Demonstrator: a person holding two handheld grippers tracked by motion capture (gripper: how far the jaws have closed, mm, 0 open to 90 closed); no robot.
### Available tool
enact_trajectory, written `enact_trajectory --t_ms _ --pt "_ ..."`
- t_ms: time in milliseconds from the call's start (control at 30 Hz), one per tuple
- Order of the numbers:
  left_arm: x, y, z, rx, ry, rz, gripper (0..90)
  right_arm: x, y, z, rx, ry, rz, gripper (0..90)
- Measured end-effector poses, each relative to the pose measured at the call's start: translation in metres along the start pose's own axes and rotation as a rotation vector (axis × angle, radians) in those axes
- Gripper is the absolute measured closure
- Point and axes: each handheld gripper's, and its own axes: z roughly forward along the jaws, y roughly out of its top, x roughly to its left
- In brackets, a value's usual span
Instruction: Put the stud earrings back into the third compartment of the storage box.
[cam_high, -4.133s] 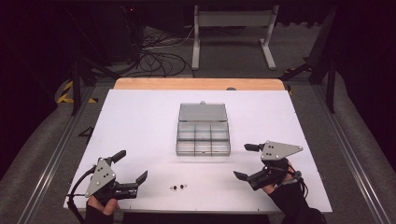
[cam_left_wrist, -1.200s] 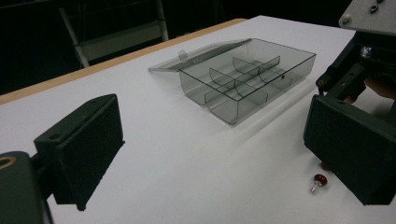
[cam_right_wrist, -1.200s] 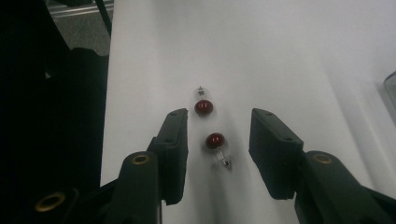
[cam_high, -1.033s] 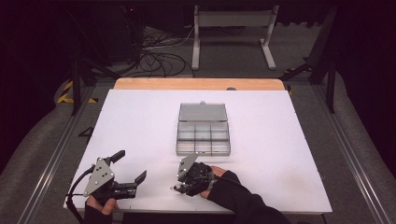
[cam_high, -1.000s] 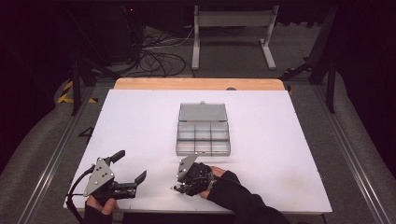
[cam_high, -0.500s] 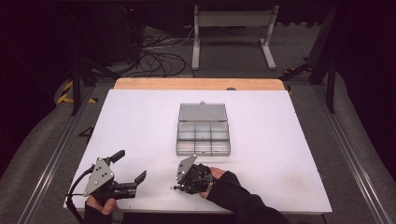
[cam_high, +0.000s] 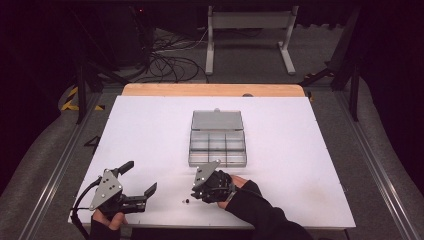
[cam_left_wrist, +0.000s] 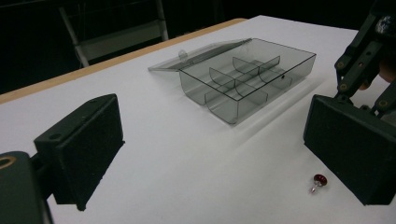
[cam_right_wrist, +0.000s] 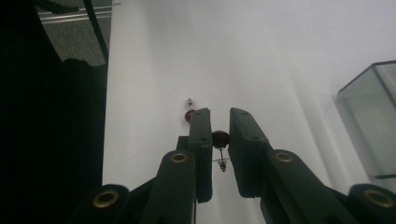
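My right gripper (cam_high: 196, 194) is at the table's front middle, jaws pointing left and down. In the right gripper view it (cam_right_wrist: 219, 119) is shut on a small pin with a dark red round head (cam_right_wrist: 220, 138), whose thin metal stem hangs between the jaws. A second red-headed pin (cam_right_wrist: 189, 114) lies on the white table just beyond the jaw tips; it also shows as pin (cam_high: 186, 201) and pin (cam_left_wrist: 319, 179). My left gripper (cam_high: 141, 176) rests at the front left, open and holding nothing, its jaws (cam_left_wrist: 210, 154) standing wide apart.
A clear plastic compartment box (cam_high: 217, 145) stands mid-table with its lid folded back flat; it also appears as box (cam_left_wrist: 243, 79) and box (cam_right_wrist: 373, 116). The white table top (cam_high: 300, 150) ends in a wooden strip (cam_high: 210, 90) at the far edge.
Since the oldest frame my right gripper has come from the front right to the front middle, over the pins. Over the last second it has barely shifted. The left gripper has stayed put.
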Motion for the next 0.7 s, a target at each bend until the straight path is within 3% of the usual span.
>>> enact_trajectory --t_ms 333,700 --pt "0.000 0.000 0.000 -0.001 -0.001 -0.005 5.3 -0.005 0.000 -0.015 -0.056 -0.011 0.016 79.7" --pt "0.001 0.000 0.000 -0.001 0.001 0.002 5.3 -0.007 0.000 -0.021 -0.066 -0.019 0.018 79.7"
